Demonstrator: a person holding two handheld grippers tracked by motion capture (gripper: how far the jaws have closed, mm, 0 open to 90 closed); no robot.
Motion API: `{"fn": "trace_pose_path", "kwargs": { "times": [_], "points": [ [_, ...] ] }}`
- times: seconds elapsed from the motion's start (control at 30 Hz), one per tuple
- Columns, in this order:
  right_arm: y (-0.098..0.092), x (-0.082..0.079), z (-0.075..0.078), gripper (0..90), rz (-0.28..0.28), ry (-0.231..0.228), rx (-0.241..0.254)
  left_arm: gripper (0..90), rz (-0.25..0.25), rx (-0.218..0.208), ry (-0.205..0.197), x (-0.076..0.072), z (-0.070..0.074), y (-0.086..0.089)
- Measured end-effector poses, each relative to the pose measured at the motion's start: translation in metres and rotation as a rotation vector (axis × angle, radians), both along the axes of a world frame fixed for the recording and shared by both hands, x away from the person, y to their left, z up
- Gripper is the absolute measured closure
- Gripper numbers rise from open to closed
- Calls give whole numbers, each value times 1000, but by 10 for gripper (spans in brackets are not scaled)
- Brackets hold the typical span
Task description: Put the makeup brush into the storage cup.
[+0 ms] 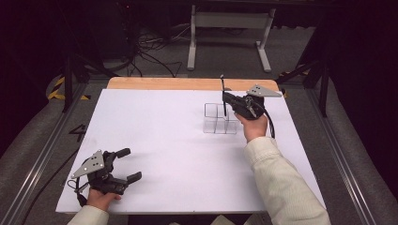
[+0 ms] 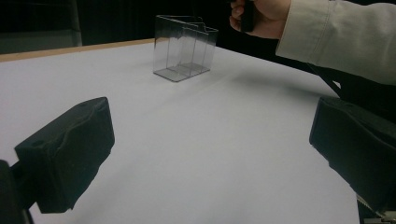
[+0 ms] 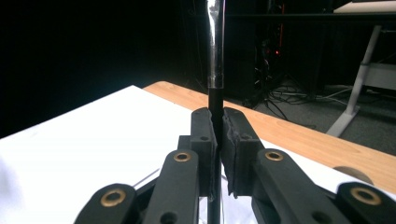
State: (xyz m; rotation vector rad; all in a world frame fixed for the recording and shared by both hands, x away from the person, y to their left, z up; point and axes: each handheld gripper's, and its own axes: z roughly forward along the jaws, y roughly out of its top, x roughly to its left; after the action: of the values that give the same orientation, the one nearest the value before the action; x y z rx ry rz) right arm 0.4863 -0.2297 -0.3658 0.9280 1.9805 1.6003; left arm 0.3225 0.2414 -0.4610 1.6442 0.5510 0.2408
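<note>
- Right claw [image 1: 226, 97] held above the far right part of the white table [image 1: 164, 154], gripped by a hand [image 1: 255, 126] in a pale sleeve [image 1: 286, 183].
- Pads [image 3: 233, 140] pressed together on a thin upright rod [image 3: 215, 56]: black lower shaft pinched between them, shiny metal upper part rising above.
- In the high view, rod [image 1: 223, 93] standing near vertical, lower end over the clear plastic organizer [image 1: 219, 119].
- Contact between rod tip and organizer: cannot tell.
- Organizer standing upright on the table, divided into several open-topped compartments, right beside the right hand.
- From the left gripper view, organizer [image 2: 185, 53] well ahead on the white surface, with the right hand [image 2: 261, 16] above and just beside it.
- Left claw [image 1: 129, 165] at the near left corner of the table, well apart from the organizer, held in the left hand [image 1: 101, 197].
- Left pads [image 2: 70, 154] spread wide, nothing between them, bare white surface below.
- Grey three-cornered plates on top of both tools: left [image 1: 89, 164], right [image 1: 263, 90].
- Wooden edge [image 1: 187, 83] of the table visible along the far side, beyond the white sheet.
</note>
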Motion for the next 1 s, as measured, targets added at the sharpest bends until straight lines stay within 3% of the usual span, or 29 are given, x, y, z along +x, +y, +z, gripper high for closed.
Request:
{"fn": "trace_pose_path", "kwargs": {
  "times": [0.57, 0.63, 0.67, 0.73, 1.0],
  "points": [
    [-2, 0, -13, 827, -3, 25, -2, 7, 1, -1, 2, 0, 0, 0],
    [-4, 0, -13, 696, -7, 27, 10, 7, -1, 0, 3, 0, 0, 0],
    [-4, 0, -13, 696, -7, 27, 10, 7, -1, 0, 3, 0, 0, 0],
    [-8, 0, -12, 521, -7, 36, 44, 7, -2, -3, 0, 0, 0, 0],
    [-15, -5, -5, 282, 5, 25, 60, 6, -4, -3, 0, 0, 0, 1]
  ]
}}
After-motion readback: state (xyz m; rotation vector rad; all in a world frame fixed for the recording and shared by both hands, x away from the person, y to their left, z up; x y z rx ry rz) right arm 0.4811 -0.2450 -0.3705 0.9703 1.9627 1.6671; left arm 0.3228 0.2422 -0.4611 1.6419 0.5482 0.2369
